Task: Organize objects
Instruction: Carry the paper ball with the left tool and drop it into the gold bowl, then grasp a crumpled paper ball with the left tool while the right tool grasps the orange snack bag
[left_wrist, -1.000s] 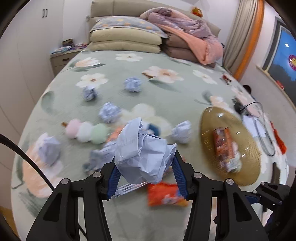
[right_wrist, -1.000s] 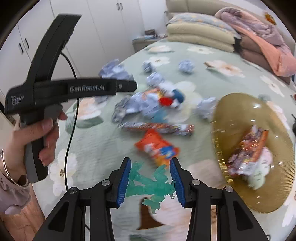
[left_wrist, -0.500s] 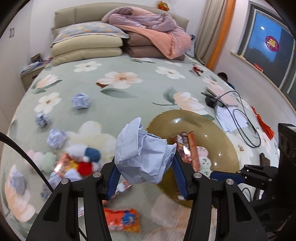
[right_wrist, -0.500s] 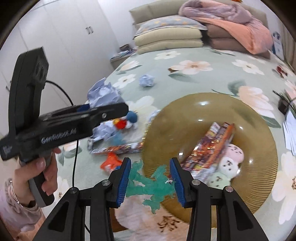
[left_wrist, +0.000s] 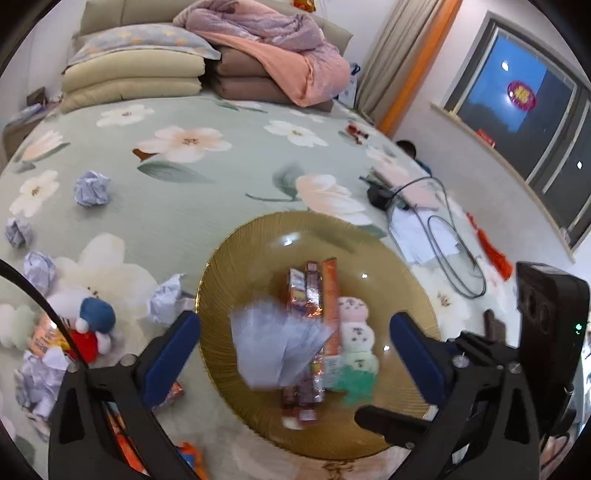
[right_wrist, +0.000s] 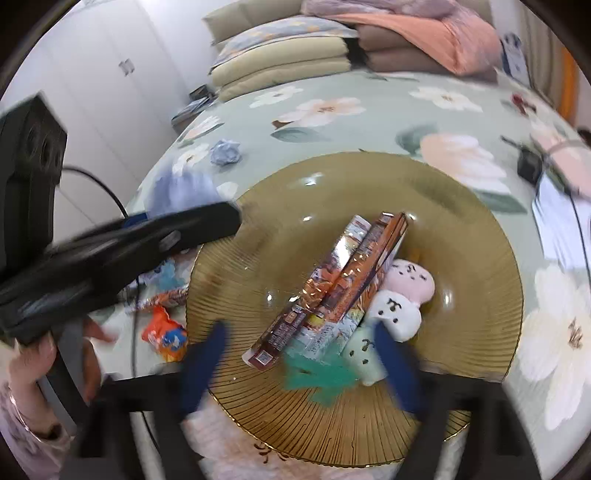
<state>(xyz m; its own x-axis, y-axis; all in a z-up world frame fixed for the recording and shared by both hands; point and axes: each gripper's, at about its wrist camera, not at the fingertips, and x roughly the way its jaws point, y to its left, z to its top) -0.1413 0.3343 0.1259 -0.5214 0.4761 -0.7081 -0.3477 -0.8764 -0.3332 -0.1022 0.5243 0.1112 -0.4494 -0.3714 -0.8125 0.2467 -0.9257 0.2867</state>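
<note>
Moved: we are opening both grippers, wide since a moment ago.
Left gripper (left_wrist: 295, 347): releasing paper ball (left_wrist: 275, 347) over gold plate (left_wrist: 229, 266).
Right gripper (right_wrist: 301, 363): dropping green toy (right_wrist: 319, 373) at plate's near edge.

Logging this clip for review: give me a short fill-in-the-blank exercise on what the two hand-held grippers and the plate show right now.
1. Both hand-held grippers, left and right, are ____.
2. The blurred paper ball is above the gold ____.
3. The teal toy lies beside the ____ snack packs.
4. The plate sits on a ____.

Missing: open; plate; long; bed
</note>
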